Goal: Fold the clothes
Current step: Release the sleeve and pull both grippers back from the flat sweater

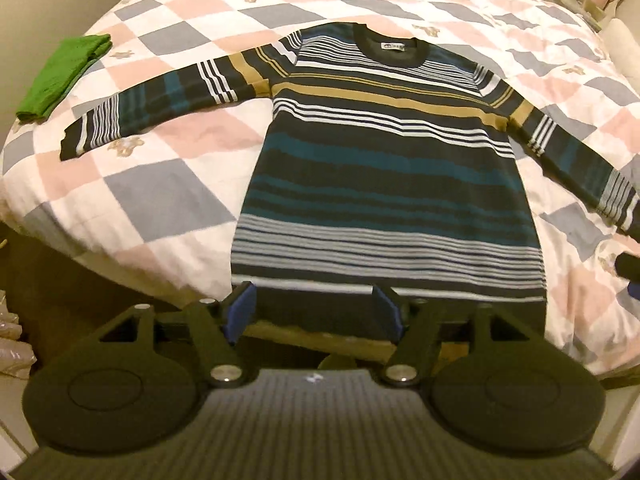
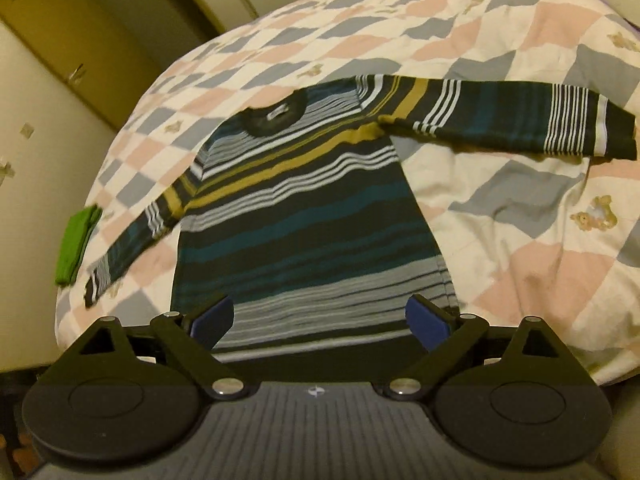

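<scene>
Both jaws wide, empty, near striped sweater [image 1: 384, 160] hem on bed [image 1: 160, 184]. Best: pinch one sleeve cuff, fold inward, flat.

**Two wrist views from the foot of the bed**

The left wrist camera looks forward between its spread tongs [image 1: 314, 312], sitting low near the bed [image 1: 160, 196] edge, squarely facing the striped sweater [image 1: 384, 168] from its hem. The right wrist camera sits similarly close behind its own parted tongs [image 2: 320, 322] but looks from further right, angled leftward toward a wardrobe [image 2: 80, 40]. Both views share the sweater, checked quilt and folded green cloth [image 1: 64, 76].
</scene>
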`<action>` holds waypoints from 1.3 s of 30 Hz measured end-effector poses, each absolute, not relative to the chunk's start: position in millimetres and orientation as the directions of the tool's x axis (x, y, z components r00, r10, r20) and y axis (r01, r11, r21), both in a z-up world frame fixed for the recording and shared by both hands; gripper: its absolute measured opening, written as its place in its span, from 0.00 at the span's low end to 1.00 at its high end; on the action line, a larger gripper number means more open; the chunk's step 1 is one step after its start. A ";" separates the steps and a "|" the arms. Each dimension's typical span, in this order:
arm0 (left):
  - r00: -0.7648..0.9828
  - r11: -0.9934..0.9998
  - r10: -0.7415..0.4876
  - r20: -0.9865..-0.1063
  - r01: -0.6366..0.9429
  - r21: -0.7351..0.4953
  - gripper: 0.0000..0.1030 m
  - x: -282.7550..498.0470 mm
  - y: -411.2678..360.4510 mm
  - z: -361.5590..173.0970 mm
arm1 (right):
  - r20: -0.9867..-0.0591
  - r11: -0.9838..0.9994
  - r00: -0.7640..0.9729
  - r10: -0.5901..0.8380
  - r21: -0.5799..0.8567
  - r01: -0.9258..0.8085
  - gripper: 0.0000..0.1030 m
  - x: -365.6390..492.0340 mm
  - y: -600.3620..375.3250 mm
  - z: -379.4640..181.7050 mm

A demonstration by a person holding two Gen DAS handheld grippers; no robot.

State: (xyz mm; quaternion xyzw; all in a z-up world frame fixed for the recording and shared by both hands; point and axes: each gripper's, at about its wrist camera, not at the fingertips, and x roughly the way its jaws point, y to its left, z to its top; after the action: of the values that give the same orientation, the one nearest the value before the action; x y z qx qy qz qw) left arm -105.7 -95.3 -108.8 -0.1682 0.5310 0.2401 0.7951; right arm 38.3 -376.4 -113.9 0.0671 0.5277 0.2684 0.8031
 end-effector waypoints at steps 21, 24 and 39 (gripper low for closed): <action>0.417 0.864 0.261 -0.871 -0.503 0.017 0.62 -166.5 -218.3 -59.1 | -0.778 0.818 0.374 0.505 0.292 -0.496 0.97 -62.5 -438.0 -78.0; 0.431 0.874 0.265 -0.862 -0.486 0.025 0.62 -170.3 -228.4 -53.6 | -0.772 0.818 0.382 0.508 0.293 -0.496 0.97 -69.4 -444.4 -75.1; 0.462 0.893 0.278 -0.843 -0.447 0.050 0.62 -180.7 -246.3 -41.4 | -0.750 0.817 0.407 0.522 0.302 -0.491 0.98 -80.8 -458.6 -66.1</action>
State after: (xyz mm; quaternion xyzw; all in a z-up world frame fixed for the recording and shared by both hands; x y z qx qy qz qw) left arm -180.7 -246.3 -41.4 -0.0892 0.4731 0.2130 0.8502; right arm -80.8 -458.6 -66.1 0.0168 0.4530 0.3019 0.8386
